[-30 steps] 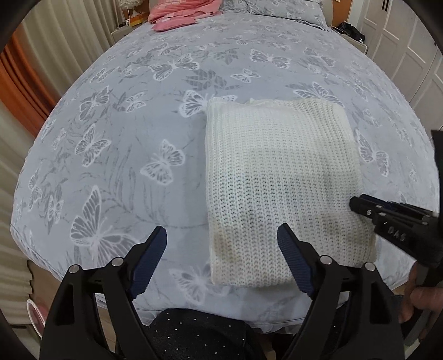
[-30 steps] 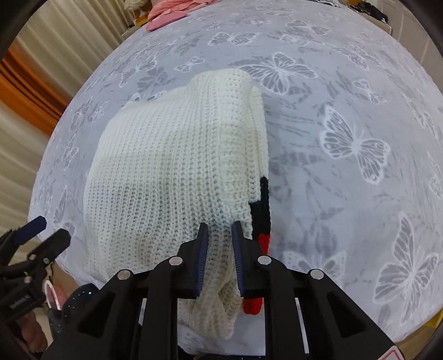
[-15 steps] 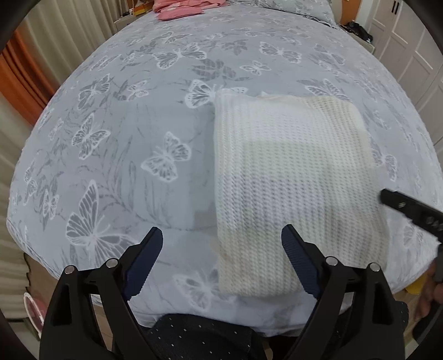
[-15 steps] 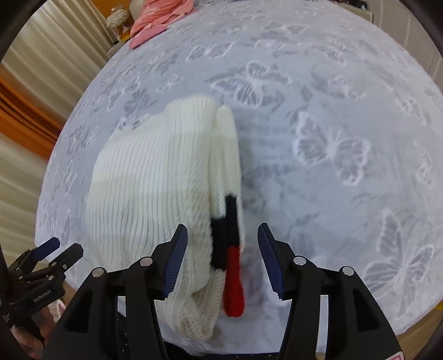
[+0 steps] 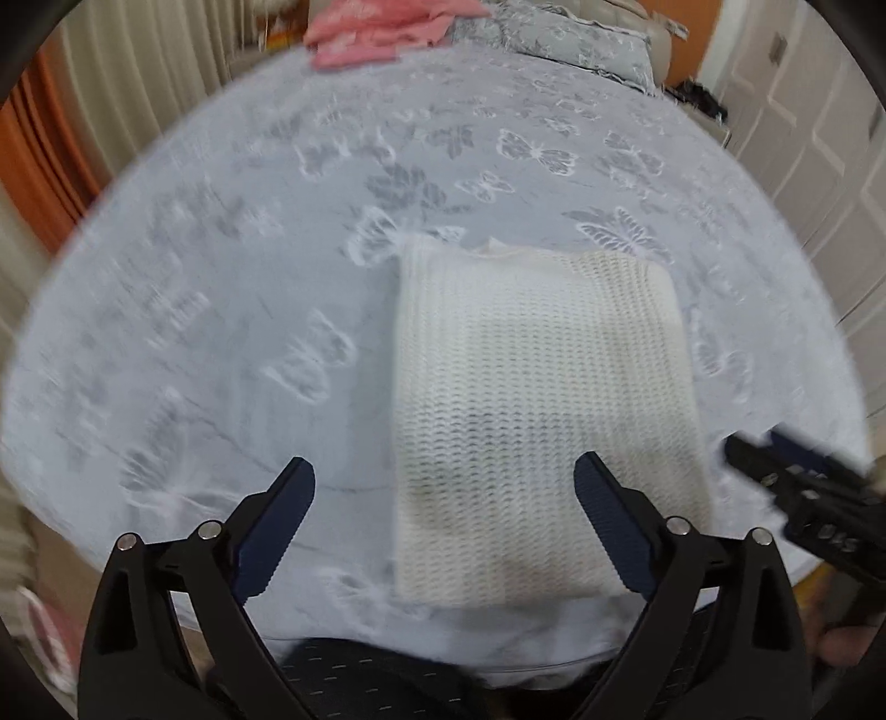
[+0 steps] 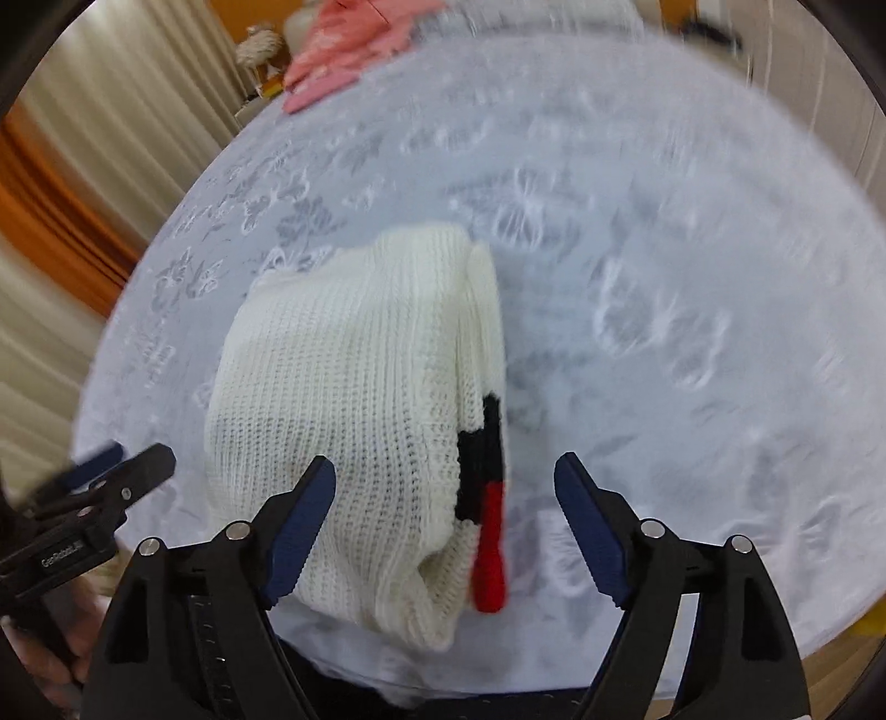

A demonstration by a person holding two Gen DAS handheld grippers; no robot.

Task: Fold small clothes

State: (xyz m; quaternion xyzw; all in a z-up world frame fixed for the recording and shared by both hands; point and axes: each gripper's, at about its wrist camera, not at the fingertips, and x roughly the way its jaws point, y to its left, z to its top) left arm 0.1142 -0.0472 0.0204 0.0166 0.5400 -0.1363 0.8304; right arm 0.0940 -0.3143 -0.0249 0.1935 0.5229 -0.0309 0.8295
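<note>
On the bed (image 5: 232, 310), the folded sweater (image 5: 542, 387) lies released; both grippers' jaws are opening, nothing between them, so withdraw clear without snagging the knit.

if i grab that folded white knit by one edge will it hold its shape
Probably not: the white knit sweater looks soft and loosely layered, so it would likely droop and unfold. The red-and-black cuff already pokes out and would probably dangle.

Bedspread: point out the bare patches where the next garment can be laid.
Bare bedspread lies left of the folded white sweater, up to the pink clothes at the far end. Right of the sweater another wide bare stretch is open. The near edge is crowded by the sweater and both grippers.
</note>
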